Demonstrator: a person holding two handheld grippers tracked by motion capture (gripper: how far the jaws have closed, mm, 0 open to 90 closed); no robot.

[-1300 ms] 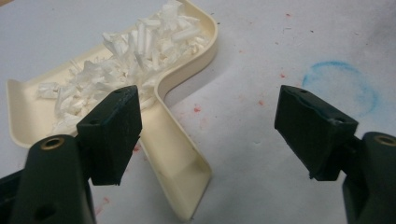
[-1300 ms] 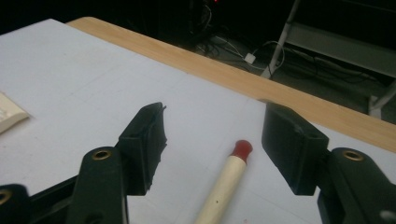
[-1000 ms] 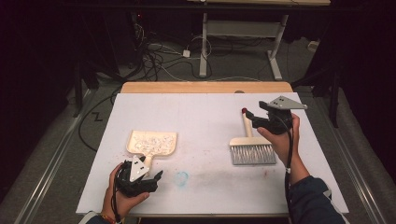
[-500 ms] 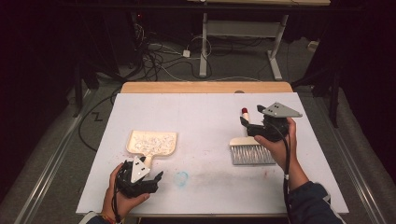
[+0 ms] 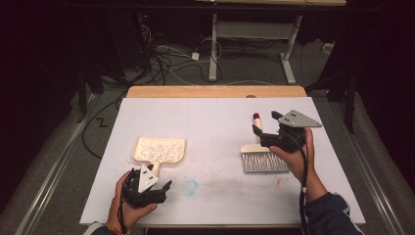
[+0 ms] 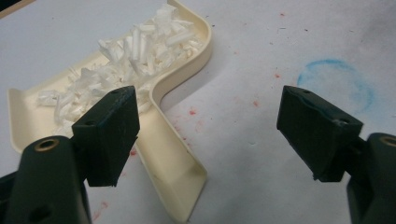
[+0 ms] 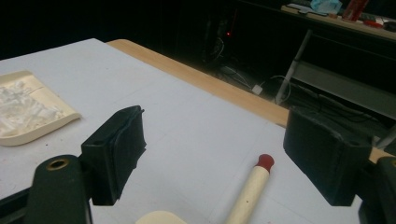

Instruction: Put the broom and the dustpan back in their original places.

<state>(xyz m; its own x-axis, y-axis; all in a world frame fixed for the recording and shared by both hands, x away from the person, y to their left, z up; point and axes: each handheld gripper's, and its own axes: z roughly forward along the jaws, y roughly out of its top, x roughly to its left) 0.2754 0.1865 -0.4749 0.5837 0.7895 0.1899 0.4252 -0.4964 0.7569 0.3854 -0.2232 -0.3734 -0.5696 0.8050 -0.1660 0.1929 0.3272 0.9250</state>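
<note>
At the lower left of the high view, the left gripper sits low by the near edge of the surface, just below the dustpan. Its jaws are spread wide and grip nothing. In the left gripper view the dustpan handle runs down between them, close beside the left jaw; I cannot tell whether that jaw touches it. The pan holds a heap of white shreds, so the sweeping looks done as far as the pictures show: the surface around it carries only faint red specks and a blue ring mark at lower middle, no loose scraps.

Right of centre lies the brush, flat on the surface, bristles toward the bottom of the frame and its red-tipped handle pointing to the far edge. The right gripper hovers over that handle at middle right. Its jaws have just been opening and now stand fully apart; in the right gripper view the handle of the brush lies on the surface between and below them, untouched by either jaw. So the brush appears set down and let go.

What seems left, by my judgement, is little: perhaps emptying the pan, for which the left gripper would have to close on the handle, or simply drawing both hands away.
</note>
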